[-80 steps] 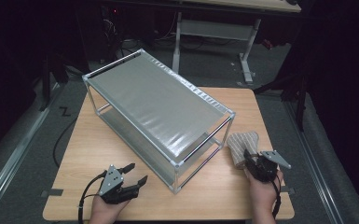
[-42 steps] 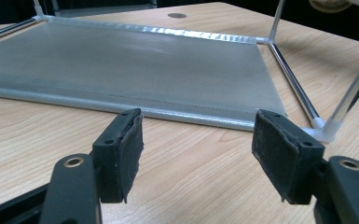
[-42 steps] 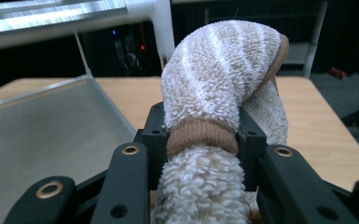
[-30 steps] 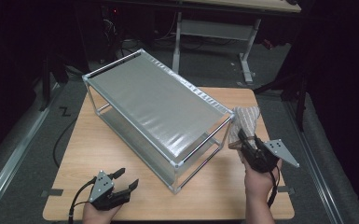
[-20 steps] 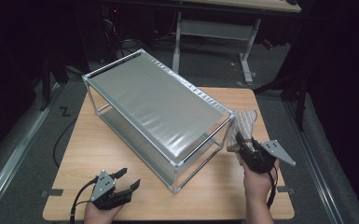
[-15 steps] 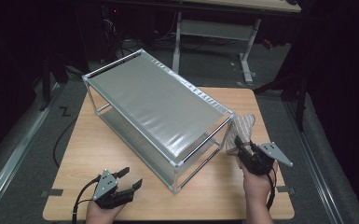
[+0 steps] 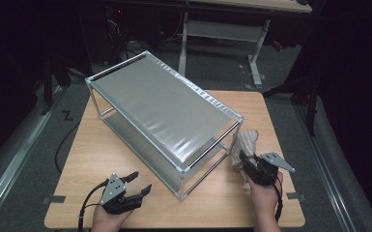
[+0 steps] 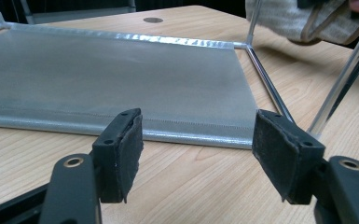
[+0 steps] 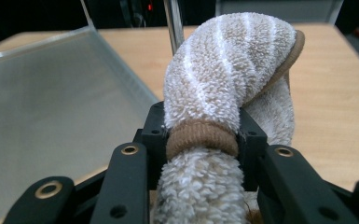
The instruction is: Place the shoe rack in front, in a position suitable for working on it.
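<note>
Right gripper [image 7: 245, 162] lower than before, jaws clamped on towel [image 9: 224, 88]; left gripper [image 7: 137, 182] wide open, empty.

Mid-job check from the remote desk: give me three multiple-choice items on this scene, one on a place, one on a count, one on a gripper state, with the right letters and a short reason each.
1. Where is the towel?
A. On the top shelf of the rack
B. At the rack's near right end, by the table's right side
C. On the floor

2. How many grey fabric shelves does the metal rack have?
A. One
B. Two
C. Four

3. How does the left gripper stand?
A. Open, nothing between its pads
B. Shut on the towel
C. Shut on a rack post

Key:
1 B: the high view shows the towel beside the rack's right end, in the right gripper.
2 B: an upper sheet and a lower one show in the frame.
3 A: the left gripper view shows its pads apart over bare table.
</note>
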Demonstrator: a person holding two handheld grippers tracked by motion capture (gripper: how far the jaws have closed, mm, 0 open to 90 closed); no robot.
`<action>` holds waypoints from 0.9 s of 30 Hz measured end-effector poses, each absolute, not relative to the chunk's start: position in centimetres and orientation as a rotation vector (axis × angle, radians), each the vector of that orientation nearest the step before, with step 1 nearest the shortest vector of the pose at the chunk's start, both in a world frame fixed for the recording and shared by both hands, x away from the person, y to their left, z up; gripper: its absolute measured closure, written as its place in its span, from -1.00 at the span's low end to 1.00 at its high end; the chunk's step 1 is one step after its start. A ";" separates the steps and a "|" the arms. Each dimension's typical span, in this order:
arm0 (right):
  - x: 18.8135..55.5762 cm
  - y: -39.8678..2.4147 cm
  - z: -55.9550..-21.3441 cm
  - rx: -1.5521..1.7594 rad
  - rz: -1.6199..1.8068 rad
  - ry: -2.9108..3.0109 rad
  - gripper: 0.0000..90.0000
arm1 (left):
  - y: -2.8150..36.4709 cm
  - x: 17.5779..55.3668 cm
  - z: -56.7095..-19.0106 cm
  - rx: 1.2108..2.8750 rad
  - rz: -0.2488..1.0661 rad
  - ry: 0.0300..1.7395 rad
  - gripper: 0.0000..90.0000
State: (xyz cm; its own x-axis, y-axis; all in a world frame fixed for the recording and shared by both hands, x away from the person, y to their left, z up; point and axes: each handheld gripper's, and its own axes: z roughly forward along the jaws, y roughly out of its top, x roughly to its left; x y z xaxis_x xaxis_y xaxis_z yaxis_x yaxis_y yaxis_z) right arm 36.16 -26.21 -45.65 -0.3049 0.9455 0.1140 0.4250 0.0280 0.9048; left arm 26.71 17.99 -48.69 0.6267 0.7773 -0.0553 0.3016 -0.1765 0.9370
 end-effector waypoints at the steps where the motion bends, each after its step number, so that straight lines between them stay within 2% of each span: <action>1: 36.3 -26.2 -45.8 1.397 1.241 1.780 0.44 | 18.0 26.7 -48.7 1.753 0.540 0.880 -0.25; 19: 37.4 -26.0 -48.4 1.492 1.120 1.900 0.43 | 17.9 26.6 -48.6 1.752 0.541 0.874 -0.25; 27: 36.3 -26.1 -47.1 1.458 1.139 1.846 0.43 | 17.5 26.7 -48.4 1.755 0.533 0.858 -0.25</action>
